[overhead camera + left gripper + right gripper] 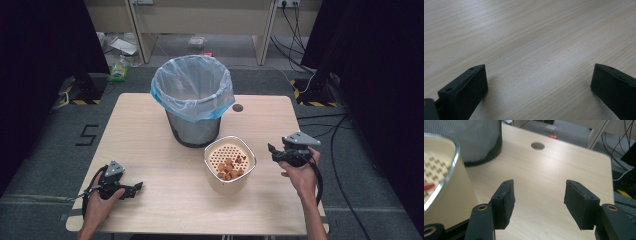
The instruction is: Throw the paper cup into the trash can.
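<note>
both grippers agape beside cream container

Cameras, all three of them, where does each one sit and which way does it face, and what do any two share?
High view: above the person's side, facing forward and down on the table, bin and strainer; both forearms, left gripper, right gripper.
Left gripper view: on that gripper, facing bare tabletop between open jaws.
Right gripper view: on that gripper, facing the table's far corner; open jaws.
Shared: right gripper view and high view both show bin, strainer, table hole.
</note>
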`<action>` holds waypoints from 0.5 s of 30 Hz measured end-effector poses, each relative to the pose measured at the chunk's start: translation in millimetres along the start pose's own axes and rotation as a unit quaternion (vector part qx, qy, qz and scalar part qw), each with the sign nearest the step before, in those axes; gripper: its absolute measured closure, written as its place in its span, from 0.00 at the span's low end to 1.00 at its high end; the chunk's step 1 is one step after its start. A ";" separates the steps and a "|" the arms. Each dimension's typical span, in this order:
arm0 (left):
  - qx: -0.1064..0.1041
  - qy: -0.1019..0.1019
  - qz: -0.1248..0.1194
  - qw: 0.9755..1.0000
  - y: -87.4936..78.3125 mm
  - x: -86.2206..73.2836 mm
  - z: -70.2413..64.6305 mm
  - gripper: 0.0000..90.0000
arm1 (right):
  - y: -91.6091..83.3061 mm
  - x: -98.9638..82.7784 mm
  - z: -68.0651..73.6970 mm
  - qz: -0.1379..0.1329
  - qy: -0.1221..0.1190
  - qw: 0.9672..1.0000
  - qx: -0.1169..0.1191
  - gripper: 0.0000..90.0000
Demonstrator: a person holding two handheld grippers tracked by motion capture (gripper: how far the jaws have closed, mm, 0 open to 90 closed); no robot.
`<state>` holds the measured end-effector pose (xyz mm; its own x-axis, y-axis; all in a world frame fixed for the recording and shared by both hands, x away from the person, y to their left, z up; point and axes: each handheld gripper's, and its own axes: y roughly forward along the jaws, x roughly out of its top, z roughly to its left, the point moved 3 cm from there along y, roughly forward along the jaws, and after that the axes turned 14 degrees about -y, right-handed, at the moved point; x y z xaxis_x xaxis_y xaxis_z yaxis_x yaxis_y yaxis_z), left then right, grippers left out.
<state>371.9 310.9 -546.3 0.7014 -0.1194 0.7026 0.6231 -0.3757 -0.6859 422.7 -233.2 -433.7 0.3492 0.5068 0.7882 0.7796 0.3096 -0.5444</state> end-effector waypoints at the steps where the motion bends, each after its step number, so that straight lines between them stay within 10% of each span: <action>1: 0.000 0.000 0.000 1.000 0.0 0.0 0.0 0.00 | 2.3 -5.8 2.0 0.003 0.003 1.000 0.002 0.46; 15: -0.001 0.000 0.000 1.000 0.1 0.0 0.0 0.00 | 26.8 -56.6 22.3 0.067 0.018 0.997 0.029 0.45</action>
<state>372.0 310.9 -546.4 0.7015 -0.1192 0.7026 0.6222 -0.3784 -0.6854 412.3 -235.6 -499.3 0.4675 0.5180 0.7163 0.6932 0.2880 -0.6607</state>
